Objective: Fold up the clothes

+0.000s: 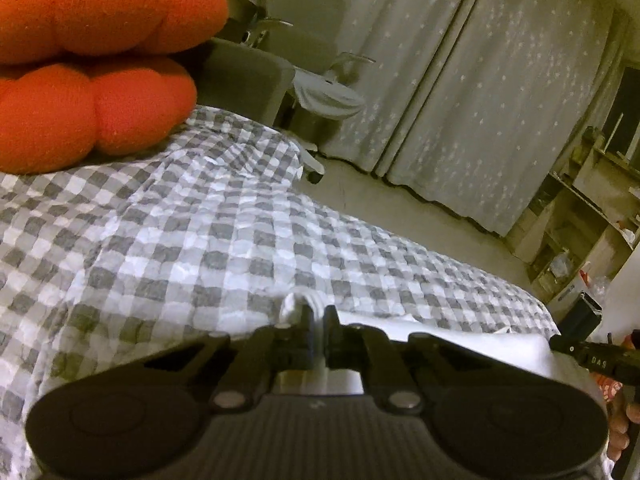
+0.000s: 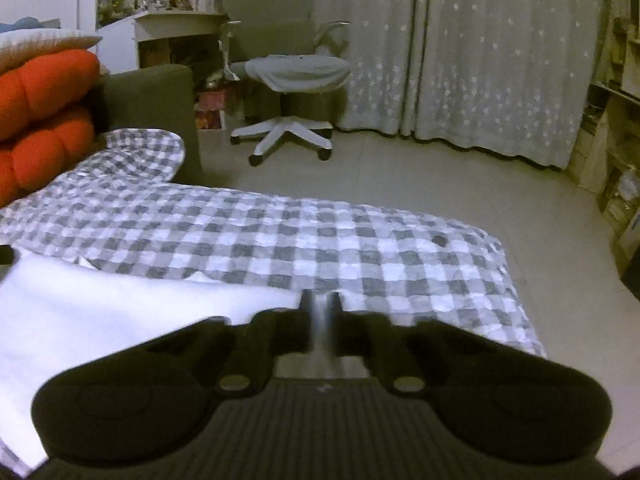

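In the left wrist view, the left gripper (image 1: 319, 312) sits at the lower middle of the frame, its two black fingers (image 1: 307, 322) drawn close together and pinching a bunched bit of the white garment (image 1: 480, 340). A tuft of that white cloth pokes up just above and left of the fingertips, and a strip of it shows in the narrow gap between them. The rest of the garment spreads flat to the lower right, lying on the grey-and-white checked bedspread (image 1: 180, 240) that fills the middle of the frame. An orange cushion (image 1: 92, 60) is piled at the upper left, resting on the bedspread. At the far right edge a black part of the right gripper (image 1: 592, 354) comes in, with a bit of a hand (image 1: 624, 428) below it.

In the right wrist view, the right gripper (image 2: 320, 300) is at the lower middle, its fingers (image 2: 306, 316) nearly together with pale material in the slim gap; the frame is blurred there, but they look to be clamped on the garment's edge. The white garment (image 2: 100, 320) stretches away to the lower left across the checked bedspread (image 2: 320, 240). The orange cushion (image 2: 44, 112) is at the left edge. Beyond the bed, on the floor (image 2: 440, 184), stands a white swivel chair (image 2: 292, 80) in front of star-patterned curtains (image 2: 500, 60).
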Demonstrator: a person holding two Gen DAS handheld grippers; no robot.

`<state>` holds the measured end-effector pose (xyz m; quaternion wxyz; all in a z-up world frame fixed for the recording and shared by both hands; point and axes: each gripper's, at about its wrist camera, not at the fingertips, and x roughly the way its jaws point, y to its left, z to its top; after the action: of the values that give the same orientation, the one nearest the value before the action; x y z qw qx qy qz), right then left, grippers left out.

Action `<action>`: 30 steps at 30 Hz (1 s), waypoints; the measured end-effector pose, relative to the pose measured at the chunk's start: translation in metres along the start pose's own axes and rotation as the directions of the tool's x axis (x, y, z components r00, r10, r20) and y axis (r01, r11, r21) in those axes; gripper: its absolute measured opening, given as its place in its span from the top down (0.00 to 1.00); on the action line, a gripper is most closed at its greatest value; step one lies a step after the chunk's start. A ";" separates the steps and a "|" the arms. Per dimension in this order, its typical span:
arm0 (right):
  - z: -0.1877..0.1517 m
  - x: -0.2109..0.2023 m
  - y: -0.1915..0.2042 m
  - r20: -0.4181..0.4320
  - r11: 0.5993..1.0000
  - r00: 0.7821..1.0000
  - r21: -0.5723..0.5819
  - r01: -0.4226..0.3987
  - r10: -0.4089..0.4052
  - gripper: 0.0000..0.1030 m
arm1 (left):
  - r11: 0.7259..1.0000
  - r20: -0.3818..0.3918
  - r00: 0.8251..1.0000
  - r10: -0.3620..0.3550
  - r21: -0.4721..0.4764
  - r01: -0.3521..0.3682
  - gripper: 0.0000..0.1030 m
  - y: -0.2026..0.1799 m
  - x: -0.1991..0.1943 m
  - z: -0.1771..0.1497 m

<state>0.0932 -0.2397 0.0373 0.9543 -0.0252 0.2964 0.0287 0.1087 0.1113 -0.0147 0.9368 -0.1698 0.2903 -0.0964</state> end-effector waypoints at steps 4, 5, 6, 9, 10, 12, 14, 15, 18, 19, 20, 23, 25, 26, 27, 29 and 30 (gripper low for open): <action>0.002 -0.005 -0.002 0.050 1.000 0.999 -0.010 0.001 -0.001 0.96 | 1.000 0.041 0.999 -0.009 -0.013 0.009 0.96 0.001 -0.011 0.004; 0.003 -0.007 -0.001 0.067 1.000 0.998 -0.013 0.005 -0.004 0.96 | 1.000 0.051 0.999 -0.008 -0.005 0.008 0.96 -0.001 -0.014 0.004; 0.005 -0.008 0.000 0.084 1.000 0.996 -0.016 0.009 -0.008 0.96 | 1.000 0.057 0.998 -0.005 -0.001 0.005 0.96 -0.001 -0.016 0.005; 0.008 -0.010 0.002 0.120 1.000 0.993 -0.022 0.019 -0.017 0.96 | 1.000 0.069 0.998 0.002 -0.007 -0.002 0.96 -0.001 -0.019 0.006; 0.007 -0.007 0.001 0.112 1.000 0.993 -0.015 0.026 -0.024 0.97 | 1.000 0.066 0.998 0.009 -0.008 -0.009 0.96 -0.001 -0.019 0.005; 0.005 0.000 -0.002 0.091 0.999 0.995 0.002 0.040 -0.040 0.97 | 0.999 0.056 0.998 0.036 -0.014 -0.035 0.96 0.000 -0.014 0.003; 0.003 0.006 -0.005 0.069 0.998 0.996 0.019 0.055 -0.056 0.97 | 0.998 0.046 0.997 0.061 -0.023 -0.060 0.96 0.000 -0.010 0.000; 0.002 0.010 -0.006 0.058 0.998 0.996 0.027 0.062 -0.064 0.97 | 0.997 0.042 0.997 0.072 -0.028 -0.071 0.96 0.001 -0.007 -0.002; 0.000 0.014 -0.008 0.049 0.996 0.995 0.045 0.083 -0.085 1.00 | 0.995 0.046 0.995 0.092 -0.035 -0.091 0.96 0.000 -0.008 -0.004; 0.002 0.009 -0.006 0.079 0.994 0.992 0.036 0.099 -0.102 1.00 | 0.995 0.051 0.994 0.094 -0.038 -0.093 0.96 -0.001 -0.010 -0.003; 0.003 0.007 -0.004 0.086 0.994 0.991 0.029 0.103 -0.105 1.00 | 0.995 0.057 0.994 0.097 -0.041 -0.095 0.96 -0.001 -0.012 -0.003; 0.005 0.004 0.002 0.092 0.994 0.990 0.012 0.107 -0.107 1.00 | 0.996 0.048 0.995 0.092 -0.018 -0.092 0.96 -0.004 -0.013 -0.003; -0.001 0.017 0.007 0.023 0.992 0.993 -0.036 0.120 -0.119 1.00 | 0.993 0.015 0.993 0.116 0.009 -0.116 0.96 -0.005 -0.005 -0.007; -0.004 0.021 0.010 0.001 0.990 0.992 -0.061 0.126 -0.126 1.00 | 0.992 0.008 0.992 0.122 0.015 -0.122 0.96 -0.004 -0.003 -0.010; -0.003 0.019 0.010 0.006 0.990 0.992 -0.060 0.128 -0.128 1.00 | 0.992 0.009 0.992 0.123 0.012 -0.123 0.95 -0.004 -0.003 -0.010; -0.001 0.013 0.008 0.026 0.990 0.991 -0.051 0.130 -0.129 1.00 | 0.993 0.014 0.993 0.119 -0.001 -0.119 0.95 -0.003 -0.004 -0.010; 0.000 0.008 0.006 0.040 0.990 0.990 -0.038 0.136 -0.134 1.00 | 0.993 0.017 0.993 0.117 -0.013 -0.117 0.92 -0.002 -0.005 -0.009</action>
<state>0.0996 -0.2333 0.0329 0.9588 -0.0642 0.2753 -0.0293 0.0989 0.1088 -0.0188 0.9423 -0.1588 0.2922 -0.0382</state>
